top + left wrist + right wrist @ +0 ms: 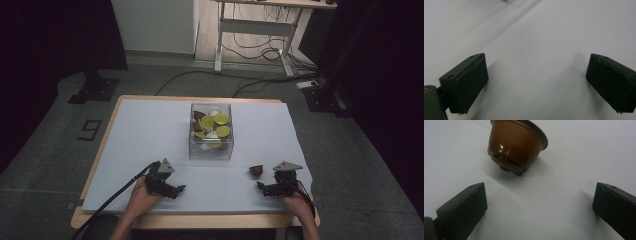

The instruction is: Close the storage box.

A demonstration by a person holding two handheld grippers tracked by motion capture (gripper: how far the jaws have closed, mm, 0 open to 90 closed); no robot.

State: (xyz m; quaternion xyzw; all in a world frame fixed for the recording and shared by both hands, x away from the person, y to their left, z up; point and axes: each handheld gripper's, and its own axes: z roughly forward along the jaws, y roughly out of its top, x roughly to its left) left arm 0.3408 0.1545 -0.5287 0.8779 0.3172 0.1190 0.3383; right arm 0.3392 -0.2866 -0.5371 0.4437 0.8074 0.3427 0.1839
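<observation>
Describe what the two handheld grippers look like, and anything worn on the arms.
The left gripper and the right gripper are black, blocky tools, each topped by a grey three-cornered plate. Each ends in two thick black jaws with flat, rectangular pads, set wide apart. A black cable trails from each gripper toward the table's near edge. The forearms are bare, with no sleeve visible.

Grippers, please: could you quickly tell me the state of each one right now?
Left gripper: open, holding nothing.
Right gripper: open, holding nothing; the brown capsule lies just ahead of it.
</observation>
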